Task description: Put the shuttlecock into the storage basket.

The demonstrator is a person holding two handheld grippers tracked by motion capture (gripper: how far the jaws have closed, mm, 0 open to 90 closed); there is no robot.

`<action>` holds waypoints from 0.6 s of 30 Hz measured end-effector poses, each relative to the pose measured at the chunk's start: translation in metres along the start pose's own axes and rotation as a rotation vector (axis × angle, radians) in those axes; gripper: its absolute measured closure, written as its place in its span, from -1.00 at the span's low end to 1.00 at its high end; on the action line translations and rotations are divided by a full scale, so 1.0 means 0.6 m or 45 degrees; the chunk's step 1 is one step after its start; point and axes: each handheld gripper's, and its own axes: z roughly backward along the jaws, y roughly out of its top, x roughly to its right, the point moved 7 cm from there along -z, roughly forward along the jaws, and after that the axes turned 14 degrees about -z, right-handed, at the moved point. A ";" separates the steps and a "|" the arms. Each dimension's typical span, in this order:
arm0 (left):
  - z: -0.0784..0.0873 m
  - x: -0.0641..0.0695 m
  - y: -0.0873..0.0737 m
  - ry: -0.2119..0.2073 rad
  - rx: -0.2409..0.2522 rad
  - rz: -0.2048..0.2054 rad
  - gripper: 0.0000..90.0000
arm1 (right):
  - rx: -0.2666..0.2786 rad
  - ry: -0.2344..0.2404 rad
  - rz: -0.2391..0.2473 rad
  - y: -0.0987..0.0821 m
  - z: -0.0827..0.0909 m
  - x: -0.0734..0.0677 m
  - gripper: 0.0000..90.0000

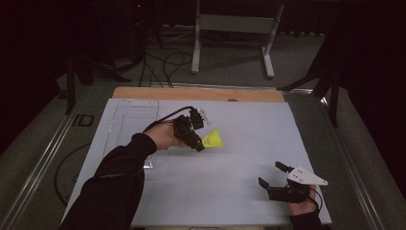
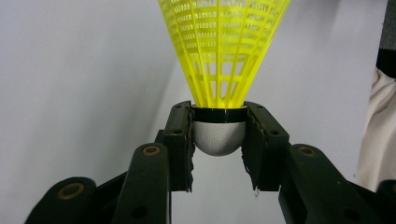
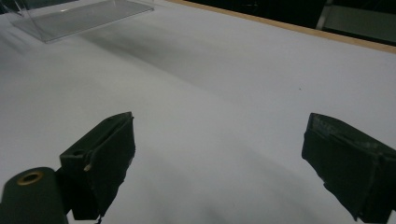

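A yellow plastic shuttlecock (image 1: 212, 139) with a white rounded cork (image 2: 218, 136) is held above the white table, left of centre. My left gripper (image 1: 200, 138) is shut on it, the pads (image 2: 185, 140) pressing the cork from both sides, and the yellow skirt (image 2: 224, 46) points away from the jaws. My right gripper (image 1: 272, 176) rests near the table's front right corner, its jaws spread wide. Between its pads (image 3: 109, 156) lies only bare table.
A clear plastic box (image 1: 133, 120) lies flat at the table's back left, also seen as a clear box (image 3: 79, 18) in the right gripper view. A wooden strip (image 1: 198, 93) edges the far side. A metal stand (image 1: 234, 28) and cables are on the floor beyond.
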 end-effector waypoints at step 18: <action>0.057 0.011 -0.042 0.055 0.018 0.052 0.46 | -0.007 0.000 0.005 -0.001 -0.001 -0.002 -0.78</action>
